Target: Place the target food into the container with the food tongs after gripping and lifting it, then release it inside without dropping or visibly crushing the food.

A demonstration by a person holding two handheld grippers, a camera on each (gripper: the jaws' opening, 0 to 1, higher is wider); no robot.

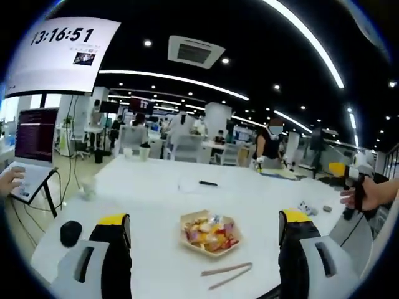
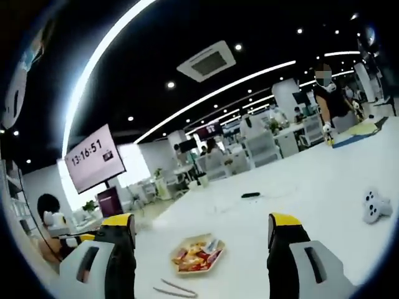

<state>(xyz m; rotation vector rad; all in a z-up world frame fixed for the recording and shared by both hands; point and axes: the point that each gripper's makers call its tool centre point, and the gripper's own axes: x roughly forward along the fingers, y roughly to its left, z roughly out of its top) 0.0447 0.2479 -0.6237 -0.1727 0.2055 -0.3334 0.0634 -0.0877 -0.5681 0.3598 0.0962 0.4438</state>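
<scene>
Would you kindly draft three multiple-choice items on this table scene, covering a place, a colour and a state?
1. Where do the food tongs lie?
A. Inside the tray
B. On the table, on the near side of the tray
C. On the laptop

2. What colour are the tips of the left hand-held gripper?
A. Yellow
B. Red
C. Green

3. In what state is the right hand-held gripper?
A. Shut on the tongs
B. Shut on a snack
C. Open, holding nothing

Answers: 1 B, the tongs rest on the white table just short of the snack tray. 2 A, both jaw tips are yellow. 3 C, its jaws stand wide apart with nothing between them.
</scene>
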